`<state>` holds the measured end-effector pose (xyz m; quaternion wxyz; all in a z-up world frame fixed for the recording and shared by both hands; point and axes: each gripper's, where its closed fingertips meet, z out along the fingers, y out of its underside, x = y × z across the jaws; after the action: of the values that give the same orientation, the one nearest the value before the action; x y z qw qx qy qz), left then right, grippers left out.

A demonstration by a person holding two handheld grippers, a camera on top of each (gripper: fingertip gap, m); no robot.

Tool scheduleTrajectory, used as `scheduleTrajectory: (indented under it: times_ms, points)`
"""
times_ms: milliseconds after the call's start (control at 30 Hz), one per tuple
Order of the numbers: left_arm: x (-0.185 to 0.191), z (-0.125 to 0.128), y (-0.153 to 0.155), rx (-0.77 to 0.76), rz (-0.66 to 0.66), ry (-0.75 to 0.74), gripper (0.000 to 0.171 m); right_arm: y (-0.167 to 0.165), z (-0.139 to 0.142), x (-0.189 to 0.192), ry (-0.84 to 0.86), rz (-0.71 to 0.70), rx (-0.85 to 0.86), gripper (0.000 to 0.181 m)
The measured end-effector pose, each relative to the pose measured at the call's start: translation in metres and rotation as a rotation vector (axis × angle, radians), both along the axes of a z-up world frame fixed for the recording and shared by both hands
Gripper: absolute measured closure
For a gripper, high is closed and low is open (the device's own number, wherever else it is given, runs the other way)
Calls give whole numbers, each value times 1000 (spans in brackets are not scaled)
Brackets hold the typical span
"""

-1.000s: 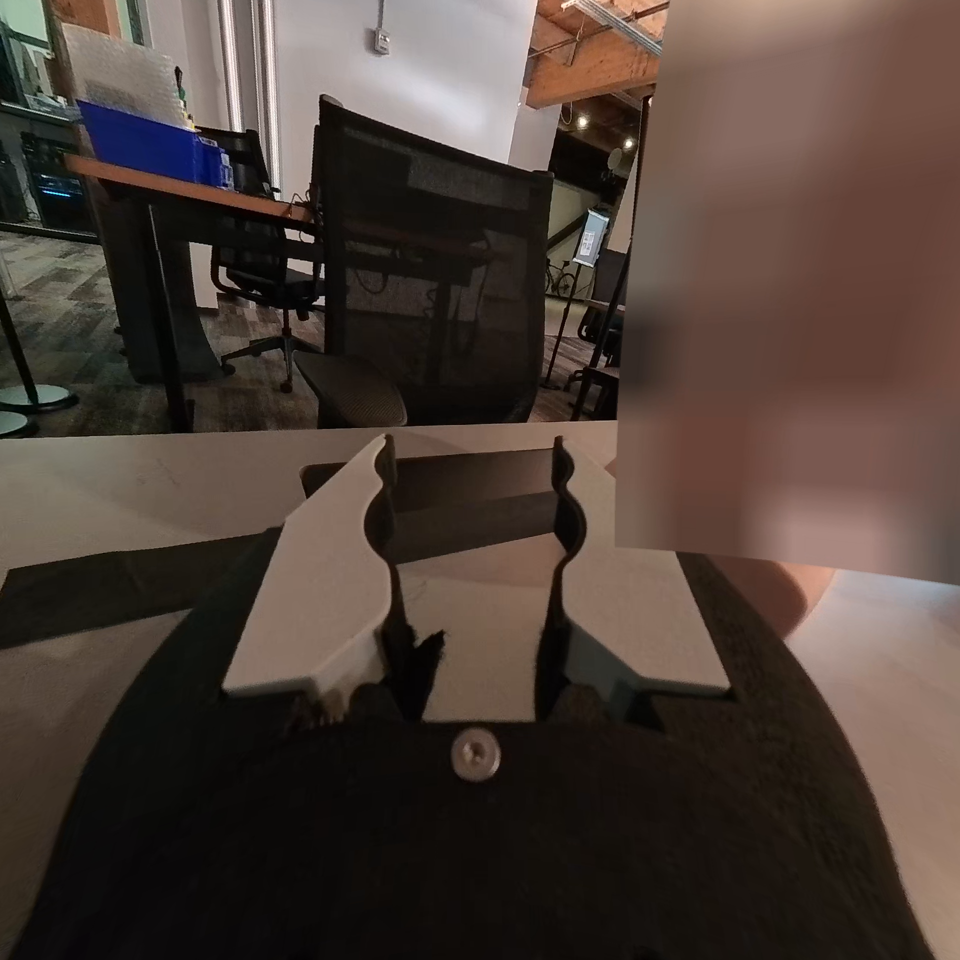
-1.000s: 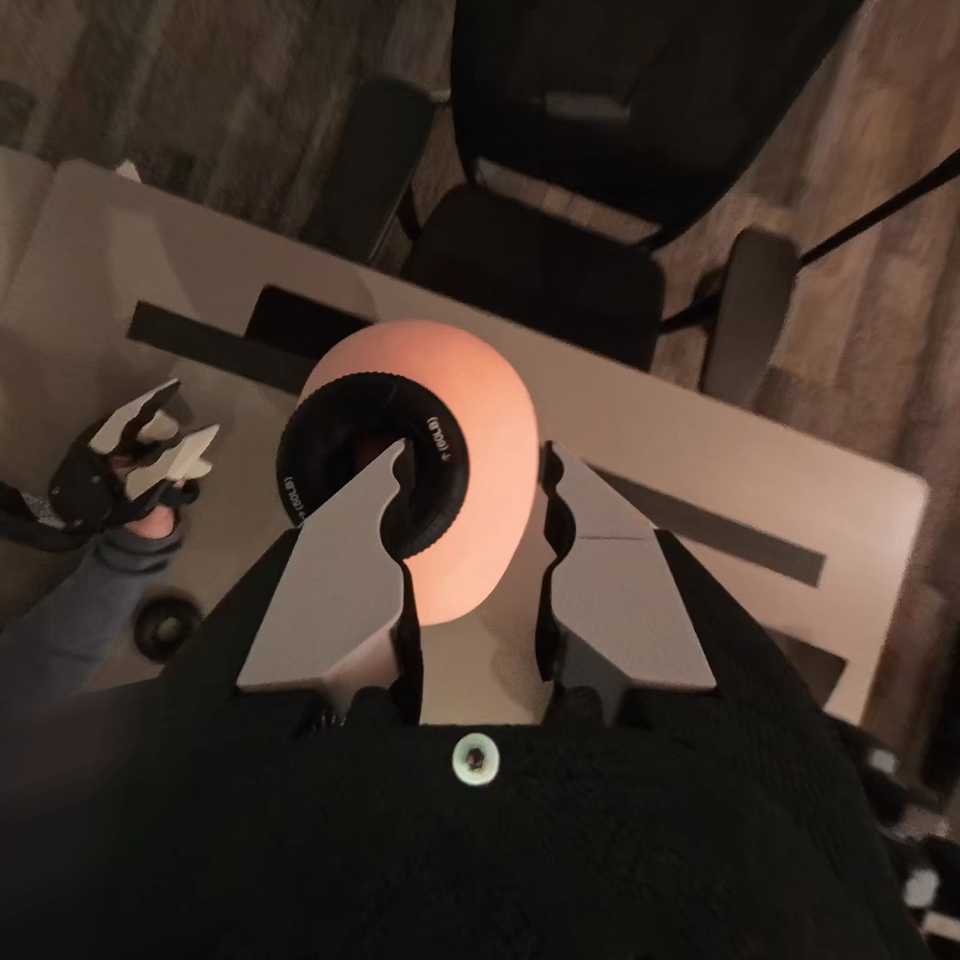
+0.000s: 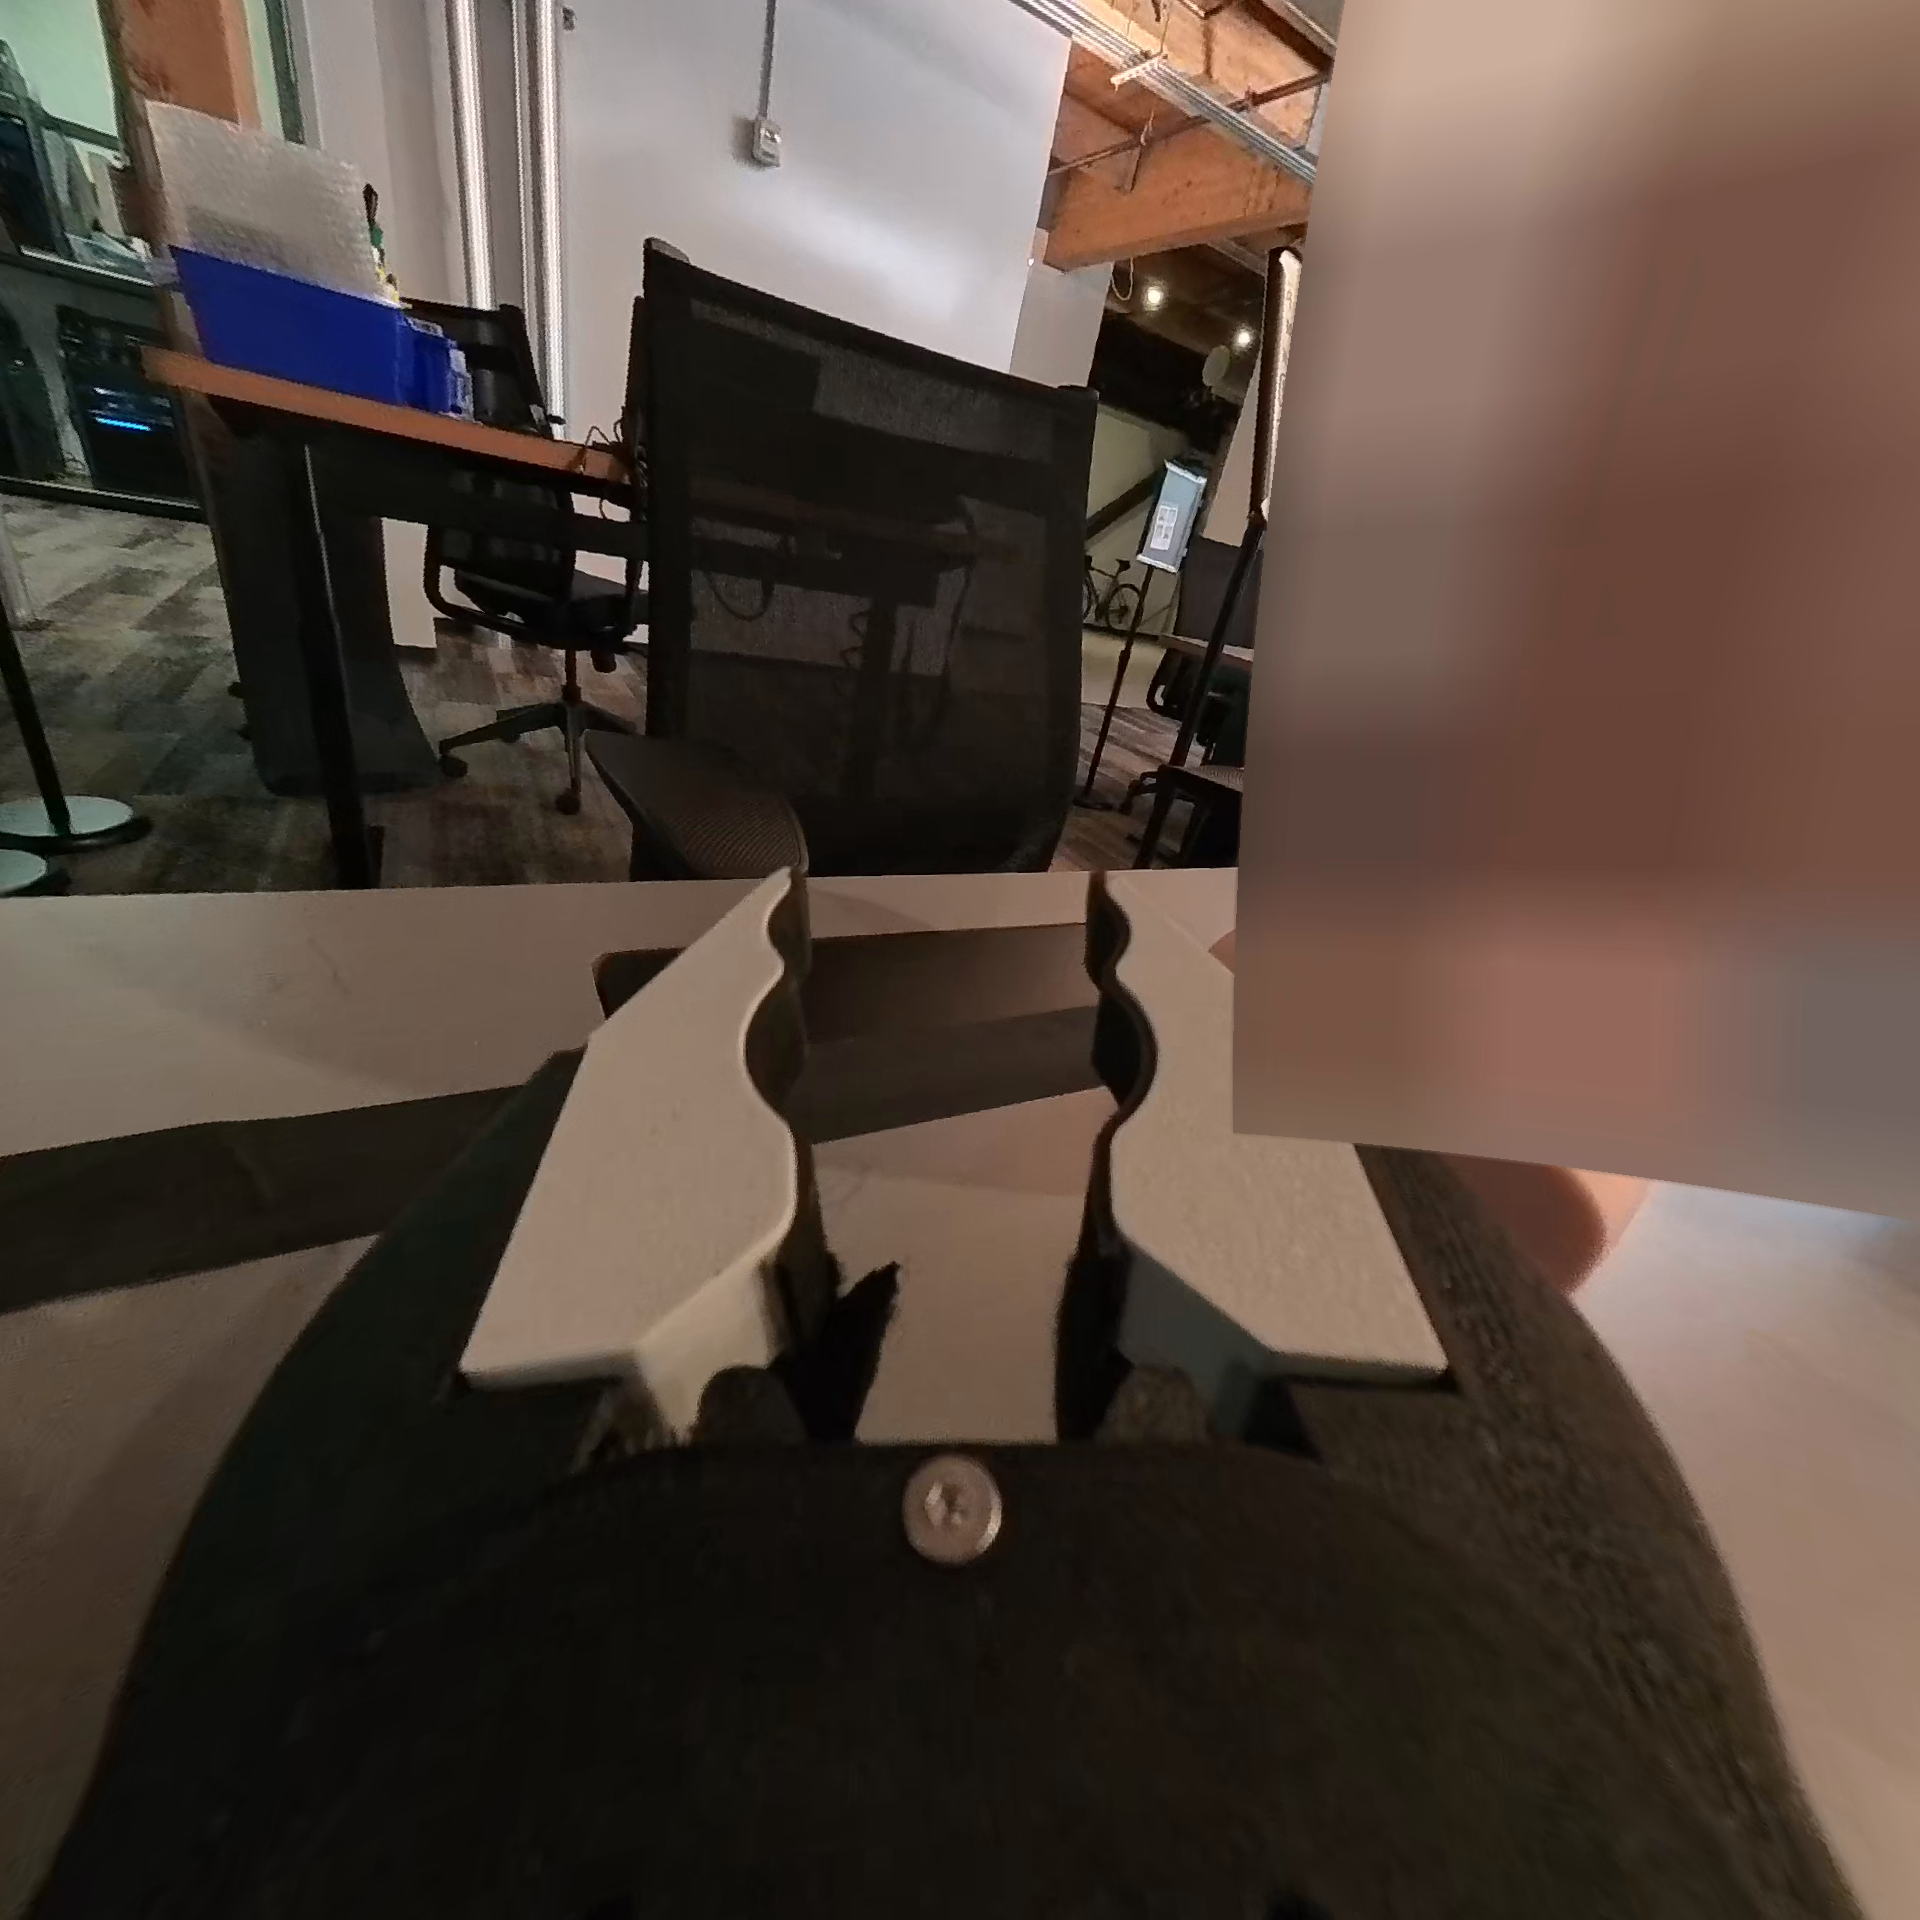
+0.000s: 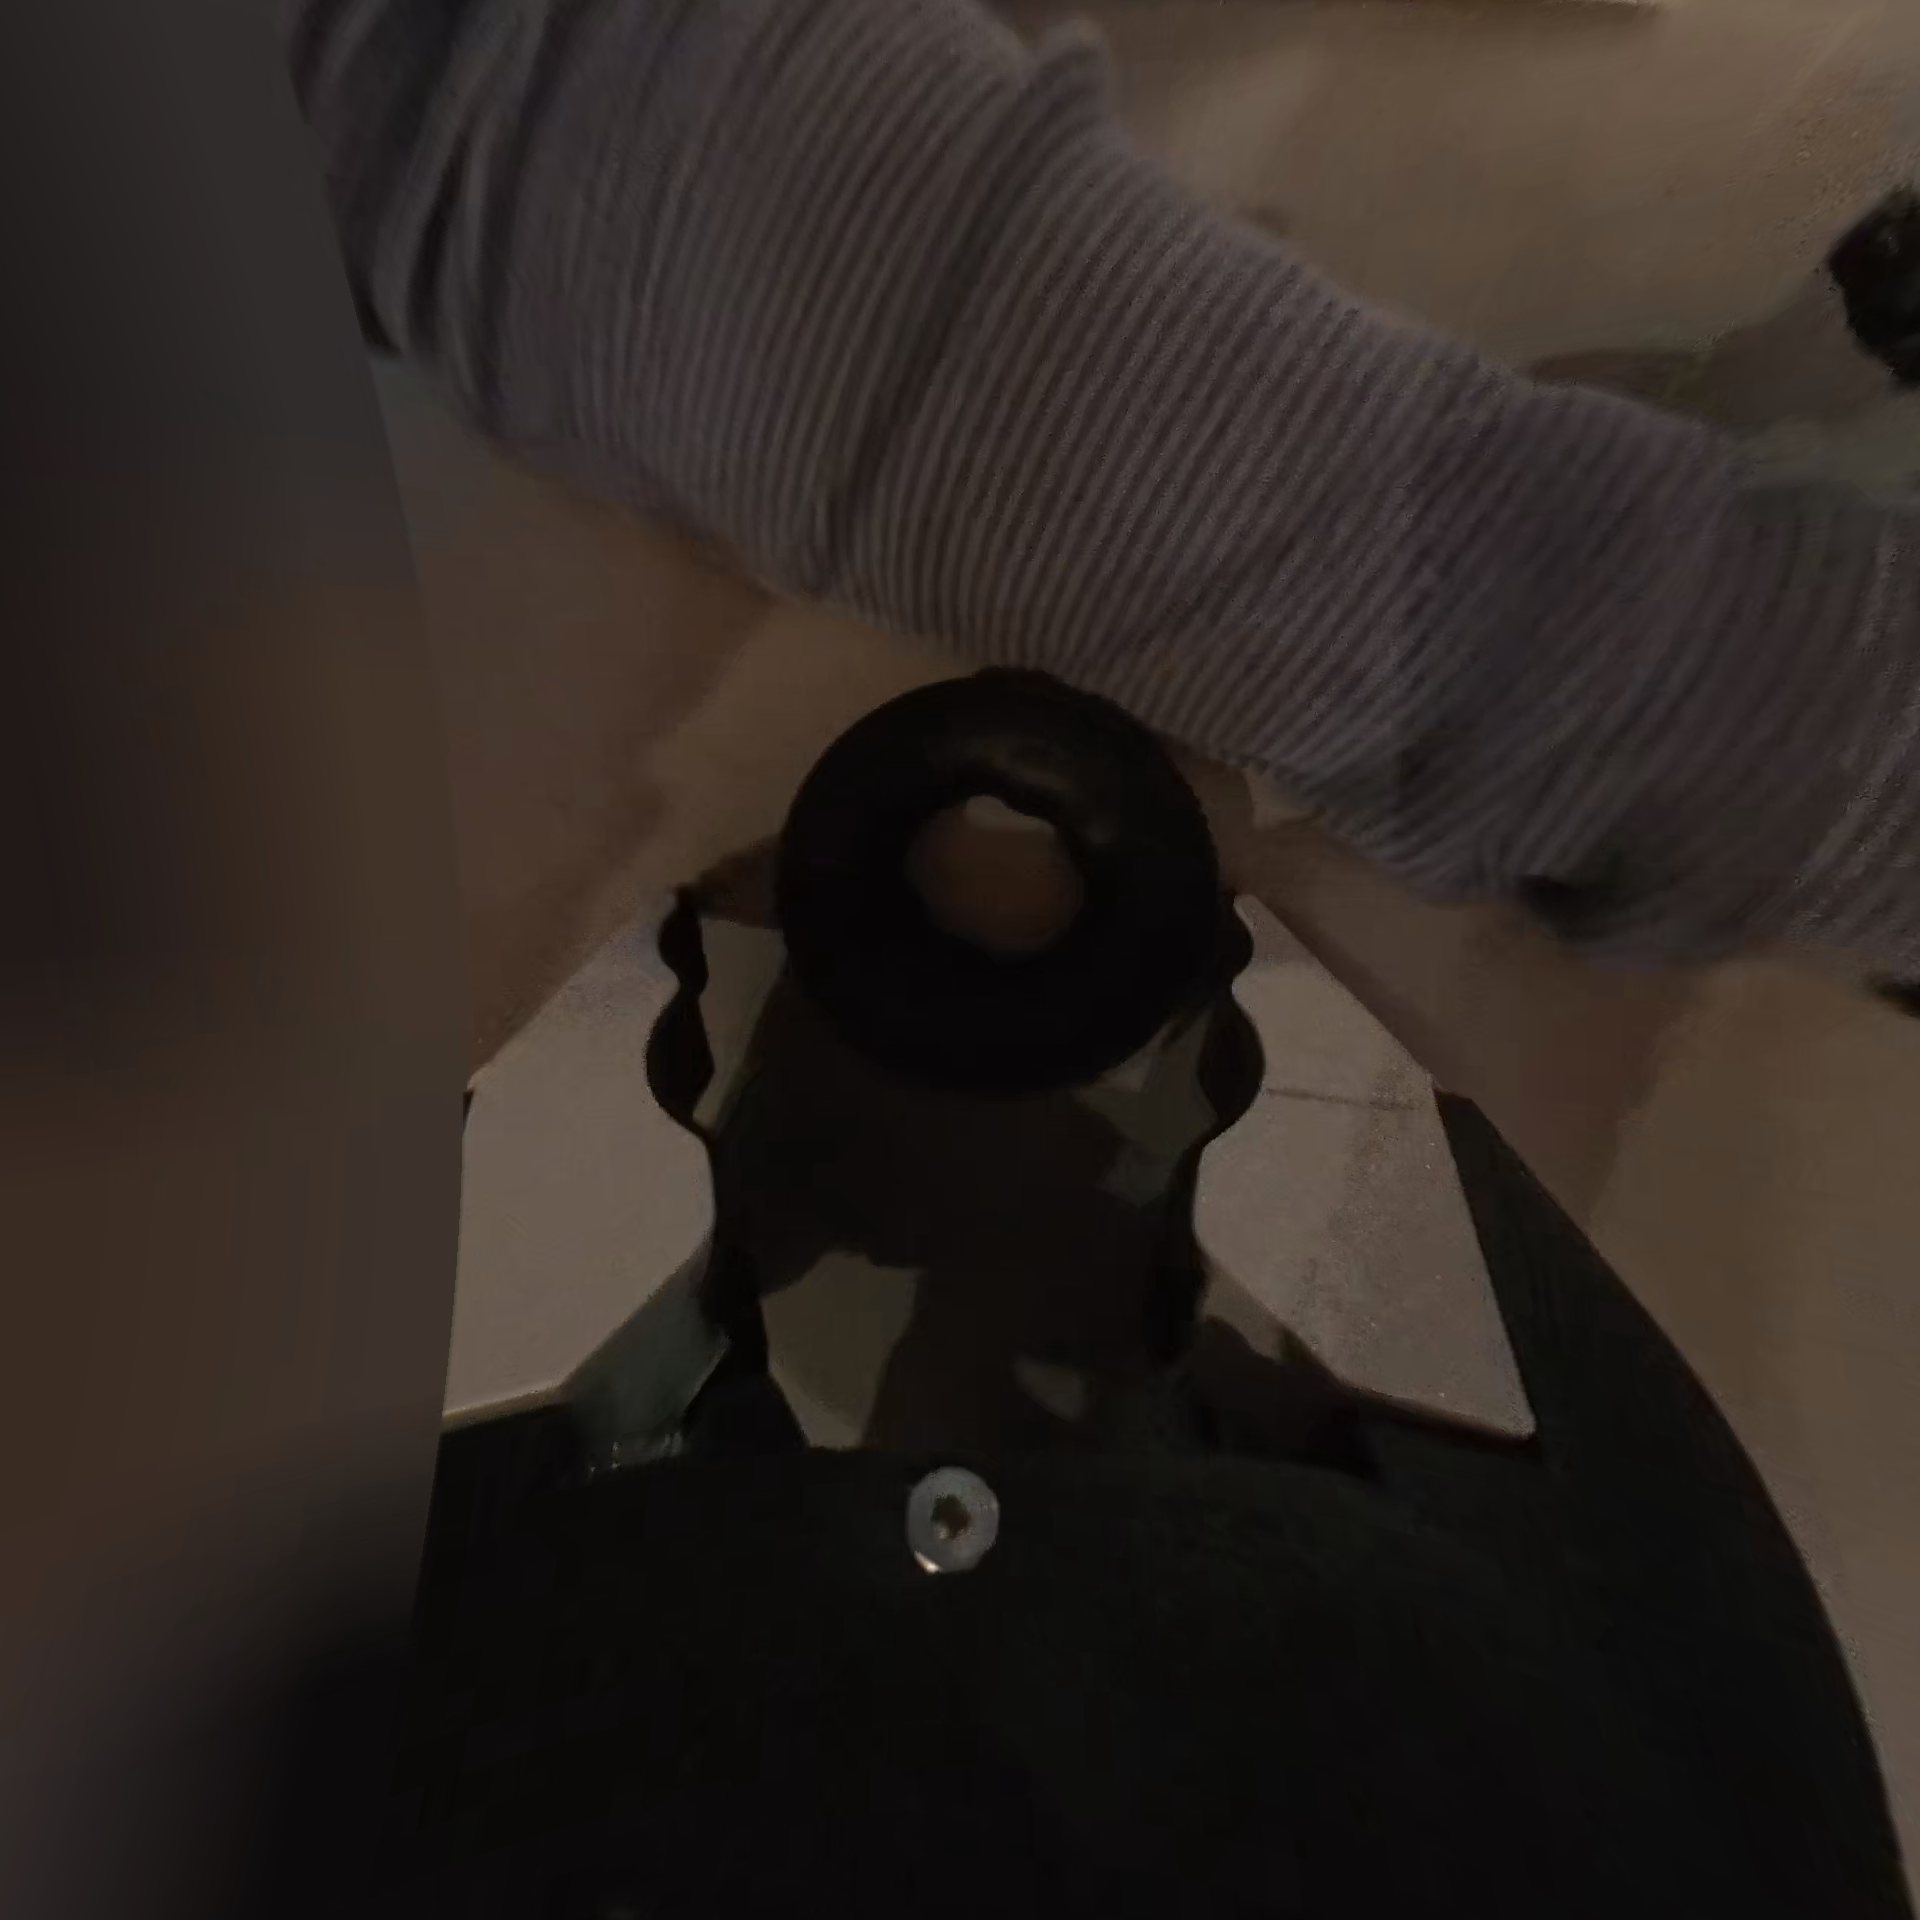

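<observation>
My right gripper (image 4: 961, 935) has a black rubber ring (image 4: 995, 878) sitting between its fingertips. The ring faces the camera flat-on, so I look straight through its hole to something orange-tan behind it. Its outer edge reaches toward both fingers, but the picture is dark and I cannot tell whether the pads touch it or stand just off it, so I cannot say whether I am gripping. The ring lies dead ahead and centred, its axis running along my fingers. A ribbed grey sleeve (image 4: 1143, 436) crosses above and beyond the ring, from upper left down to the right edge.

My left gripper (image 3: 945, 997) is spread wide with nothing between the fingers. It points level across a pale table (image 3: 260, 997), with a dark strip of tape (image 3: 156, 1195) on the surface to the left and a darker flat patch (image 3: 935, 977) ahead of the tips. A mesh office chair (image 3: 862, 582) stands past the table edge. The right gripper is plainly the nearer one to the ring.

The left view shows the room and table but never the ring. The right view shows the ring close up and almost nothing of the table.
</observation>
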<state>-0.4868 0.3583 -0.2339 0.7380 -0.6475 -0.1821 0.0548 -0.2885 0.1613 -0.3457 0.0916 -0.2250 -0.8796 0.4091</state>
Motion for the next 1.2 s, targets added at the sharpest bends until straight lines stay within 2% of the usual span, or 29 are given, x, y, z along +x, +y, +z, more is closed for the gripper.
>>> scheduleTrajectory:
  times_ms: [167,600,933,1067,1133,1200]
  points:
    - [4,1,1,3,-2,23,120,2,0,-7,24,11,12,98]
    - [7,2,1,4,-4,44,120,7,0,-6,20,-32,11,100]
    - [4,2,-1,17,-6,17,120,47,2,-6,-4,-120,-13,100]
    - [4,2,-1,18,-6,13,120,48,14,-2,-80,-111,-157,105]
    - [3,2,-1,19,-5,12,120,53,24,-8,-98,-155,-254,111]
    - [4,2,0,17,-6,13,120,60,25,-16,-96,-223,-272,118]
